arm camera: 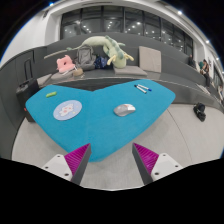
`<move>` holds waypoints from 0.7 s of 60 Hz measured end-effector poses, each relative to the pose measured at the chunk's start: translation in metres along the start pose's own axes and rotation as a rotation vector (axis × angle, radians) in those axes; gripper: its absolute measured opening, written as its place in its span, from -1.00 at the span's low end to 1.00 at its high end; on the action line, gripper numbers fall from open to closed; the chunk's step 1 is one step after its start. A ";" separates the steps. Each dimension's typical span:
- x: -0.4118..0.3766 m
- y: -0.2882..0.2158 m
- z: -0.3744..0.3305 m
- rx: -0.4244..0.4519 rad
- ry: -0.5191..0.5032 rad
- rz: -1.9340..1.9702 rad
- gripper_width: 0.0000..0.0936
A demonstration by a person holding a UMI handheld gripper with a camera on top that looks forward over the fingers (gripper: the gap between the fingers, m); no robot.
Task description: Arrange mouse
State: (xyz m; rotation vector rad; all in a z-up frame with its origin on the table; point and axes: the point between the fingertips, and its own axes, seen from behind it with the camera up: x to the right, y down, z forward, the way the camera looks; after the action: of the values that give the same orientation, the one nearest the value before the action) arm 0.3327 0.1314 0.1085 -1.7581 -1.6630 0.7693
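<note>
Claw (112, 160) fingers are spread wide apart and hold nothing; their pink pads (78, 156) show at each side, with bare blue mat between them. They hang over the near edge of the mat (95, 125), which is big, bright blue and lies flat on the desk (185, 135). A small grey mouse (124, 109) sits on the mat, ahead of the fingers and a bit toward the right one, well apart from both. To the left of the mouse, also on the mat, is a round pale disc (68, 109). Near the far edge of the mat lies a small light thing (143, 88); it is too small to tell what it is. Nothing stands between the fingers and the mouse. Past the mat, at the back of the desk, a big pale green soft toy (108, 49) leans, with a pink thing (66, 64) beside it on the left. A small dark thing (200, 113) sits on the desk off to the right of the mat. Behind it all are big windows (120, 20).
</note>
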 end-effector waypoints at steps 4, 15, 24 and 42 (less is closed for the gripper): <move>0.009 0.000 0.001 0.002 0.020 -0.005 0.82; 0.043 -0.001 0.022 0.012 0.012 -0.002 0.82; 0.057 -0.006 0.044 0.035 0.019 -0.010 0.82; 0.059 -0.024 0.125 0.089 -0.020 -0.005 0.82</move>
State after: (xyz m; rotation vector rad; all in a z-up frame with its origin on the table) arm 0.2257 0.1952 0.0432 -1.6893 -1.6207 0.8484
